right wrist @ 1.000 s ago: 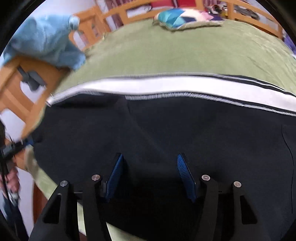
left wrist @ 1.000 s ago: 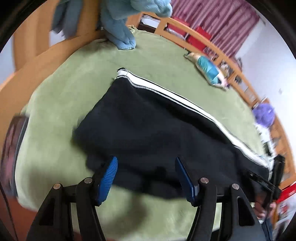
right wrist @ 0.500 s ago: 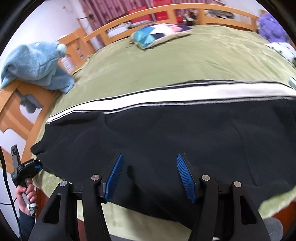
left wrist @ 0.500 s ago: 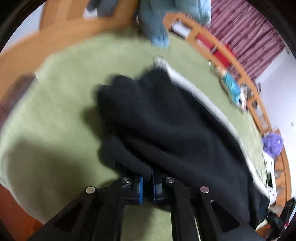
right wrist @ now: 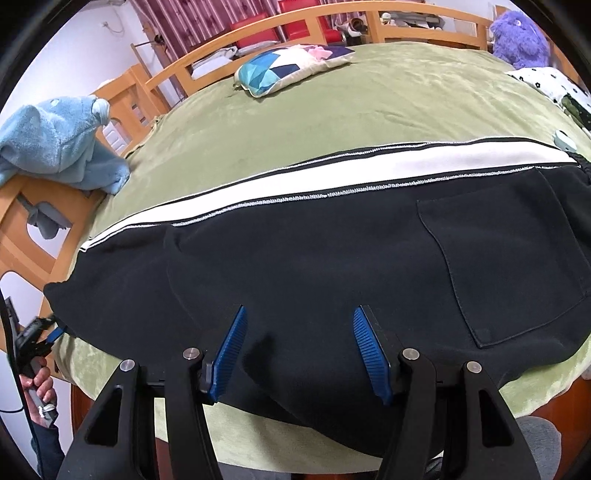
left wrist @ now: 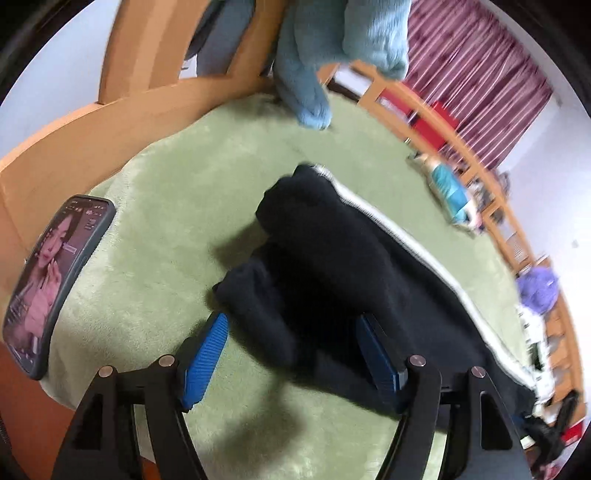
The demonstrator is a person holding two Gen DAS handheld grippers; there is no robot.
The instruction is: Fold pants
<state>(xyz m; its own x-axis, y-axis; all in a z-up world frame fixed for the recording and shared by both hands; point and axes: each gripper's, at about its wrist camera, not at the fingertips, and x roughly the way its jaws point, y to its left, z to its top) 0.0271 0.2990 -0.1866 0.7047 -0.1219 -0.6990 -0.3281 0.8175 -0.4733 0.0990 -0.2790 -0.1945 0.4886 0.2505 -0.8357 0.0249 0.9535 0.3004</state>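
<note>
Black pants (right wrist: 332, 266) with a white side stripe (right wrist: 332, 173) lie across the green bed (right wrist: 369, 107), back pocket (right wrist: 498, 266) on the right. In the left wrist view the pants (left wrist: 332, 258) end in a bunched, folded-over leg end. My left gripper (left wrist: 291, 350) hovers at that end, its jaws opening; black cloth lies between the blue pads (left wrist: 207, 350) and neither pad presses on it. My right gripper (right wrist: 299, 347) stands open just over the pants' near edge, nothing pinched. The left gripper (right wrist: 33, 336) and the hand holding it show at the far left of the right wrist view.
A phone (left wrist: 55, 280) with a lit screen lies at the bed's left edge. A blue plush cloth (left wrist: 317, 55) hangs over the wooden bed frame (left wrist: 110, 122). A patterned pillow (right wrist: 291, 70) and a purple plush toy (right wrist: 521, 33) sit at the far side.
The left gripper closed on the leg end half a second ago and has opened again, leaving that end bunched up. The right gripper drew back along the pants; the pocket now shows.
</note>
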